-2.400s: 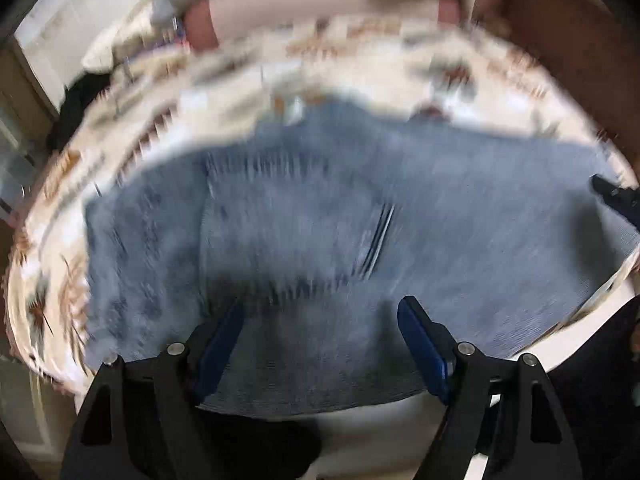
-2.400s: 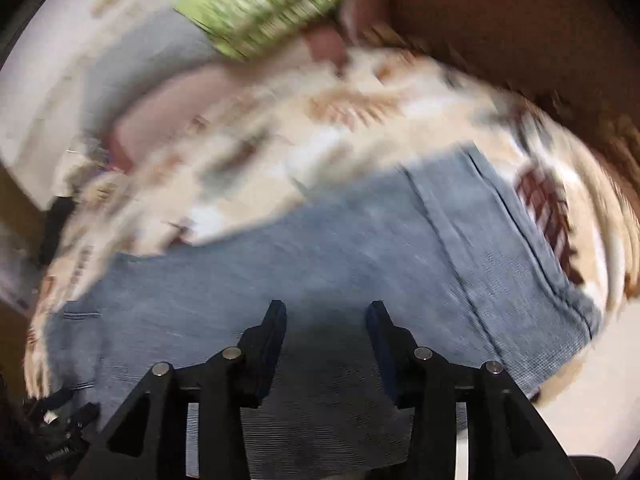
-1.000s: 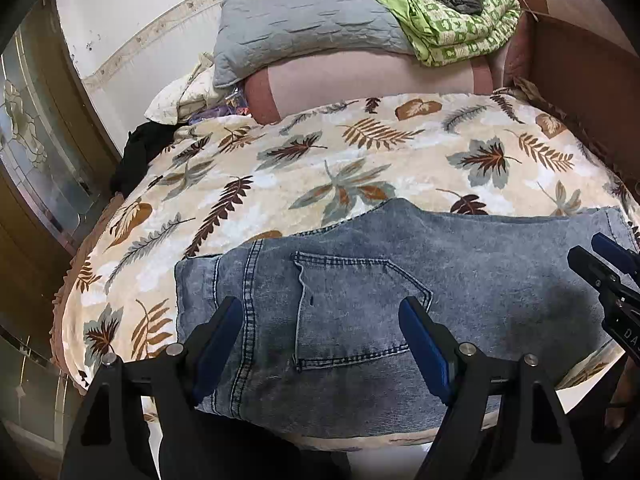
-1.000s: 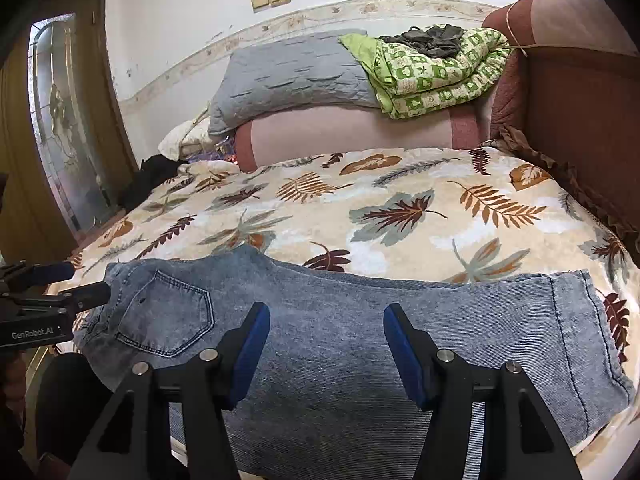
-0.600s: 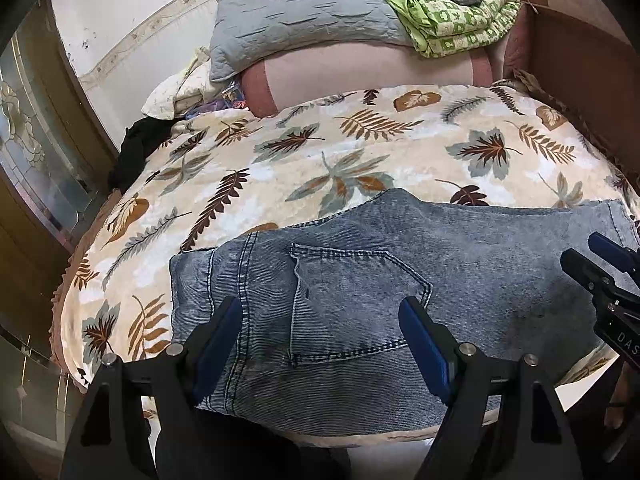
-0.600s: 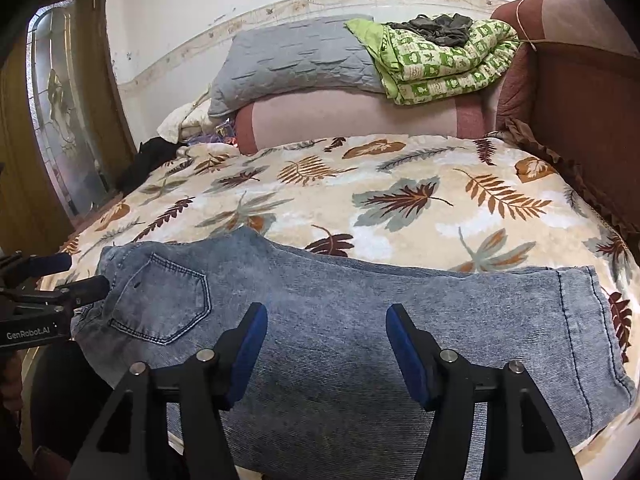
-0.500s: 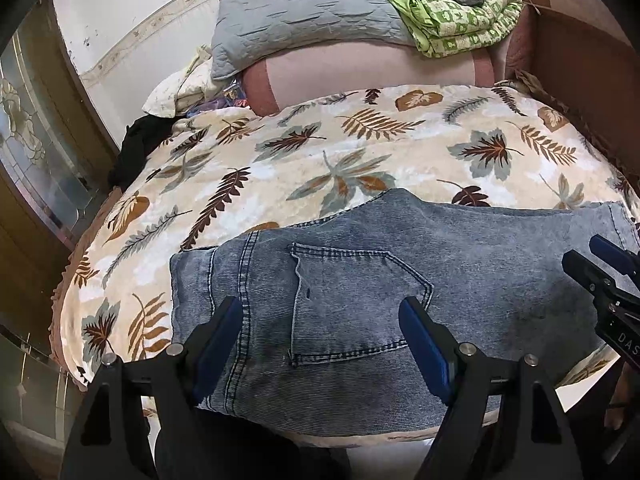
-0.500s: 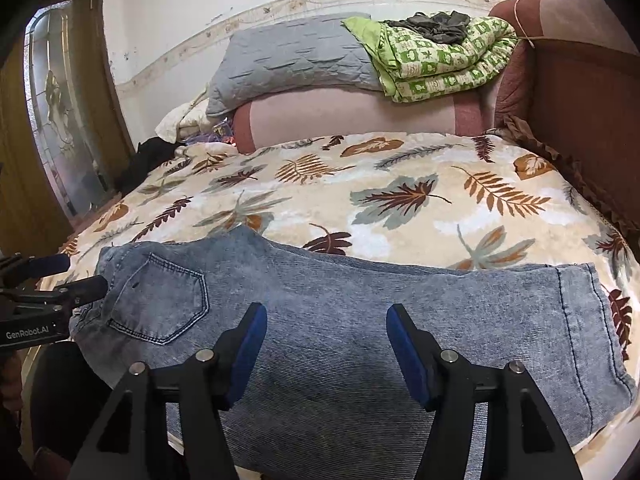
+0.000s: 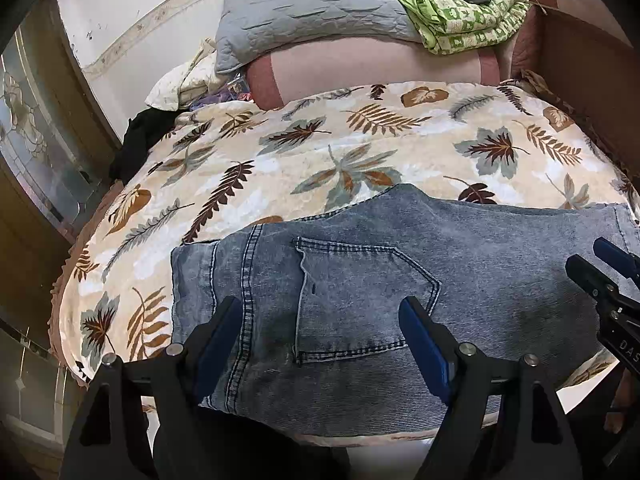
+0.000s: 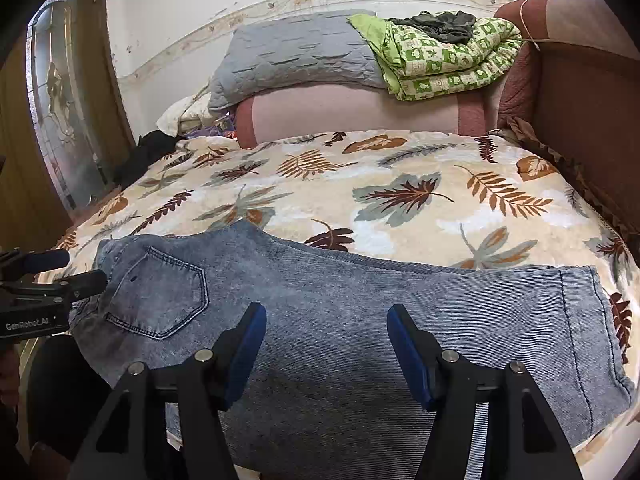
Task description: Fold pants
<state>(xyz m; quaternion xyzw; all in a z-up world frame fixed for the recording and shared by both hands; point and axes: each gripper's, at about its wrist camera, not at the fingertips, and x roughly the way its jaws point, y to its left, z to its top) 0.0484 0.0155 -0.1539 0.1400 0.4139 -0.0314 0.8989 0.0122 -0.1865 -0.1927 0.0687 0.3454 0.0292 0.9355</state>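
Blue denim pants (image 9: 360, 280) lie folded lengthwise along the near edge of a bed with a leaf-print blanket (image 9: 320, 148). Their back pocket (image 9: 360, 300) faces up at the waist end. My left gripper (image 9: 320, 312) hovers open above that pocket, nothing between its blue pads. In the right wrist view the same pants (image 10: 380, 320) stretch to a hemmed leg end (image 10: 592, 320) at the right. My right gripper (image 10: 326, 320) hangs open over the middle of the legs, holding nothing. Each gripper shows at the edge of the other's view: the right gripper (image 9: 600, 272), the left gripper (image 10: 48, 276).
A pink bolster (image 10: 360, 112) lies across the bed's far end under a grey pillow (image 10: 300, 56) and a green patterned quilt (image 10: 448, 60). A brown upholstered side (image 10: 592, 100) bounds the bed on the right. A wooden door with glass (image 10: 60, 100) stands left. Dark clothing (image 9: 140, 140) lies at the bed's far left.
The blur of the earliest frames has settled into a steady view. Over the last second both grippers hover almost still above the flat pants, and the right jaws stand a little wider.
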